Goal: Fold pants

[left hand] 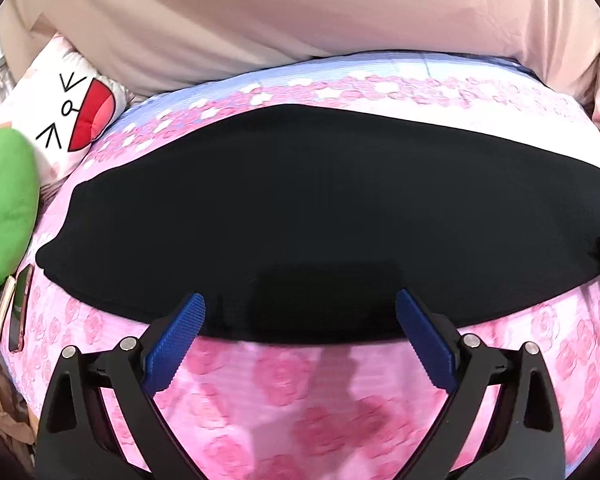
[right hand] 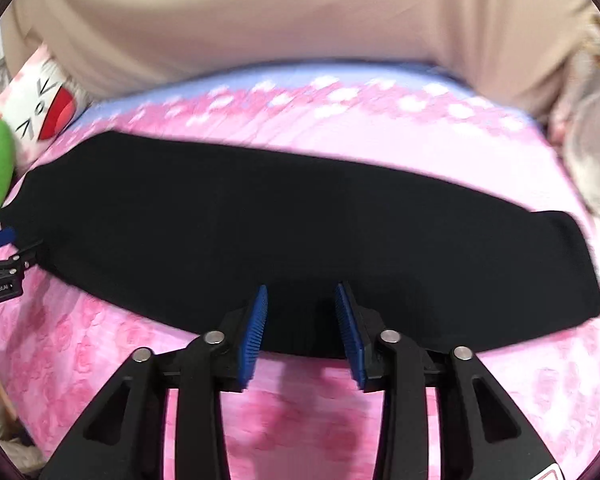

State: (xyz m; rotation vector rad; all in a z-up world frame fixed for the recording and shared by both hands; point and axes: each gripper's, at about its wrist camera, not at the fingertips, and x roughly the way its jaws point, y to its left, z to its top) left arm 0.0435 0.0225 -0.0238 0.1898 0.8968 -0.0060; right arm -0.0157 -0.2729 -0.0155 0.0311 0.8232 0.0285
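the bed (left hand: pixel 260 392) in pink rose print carries the black pants (left hand: pixel 300 208), laid flat as a long band across it, ready for another fold. left tongs (left hand: pixel 300 320) gape wide and empty at the near hem; right tongs (right hand: pixel 301 312), half open, hold nothing there.

The pants (left hand: pixel 300 208) are matt black cloth, smooth. The bed cover (left hand: pixel 284 392) is soft printed cloth. The left gripper (left hand: pixel 300 320) has matt black plastic arms, ribbed blue pads (left hand: pixel 180 340) and shiny metal pins. The green cushion (left hand: pixel 4 208) looks plush.
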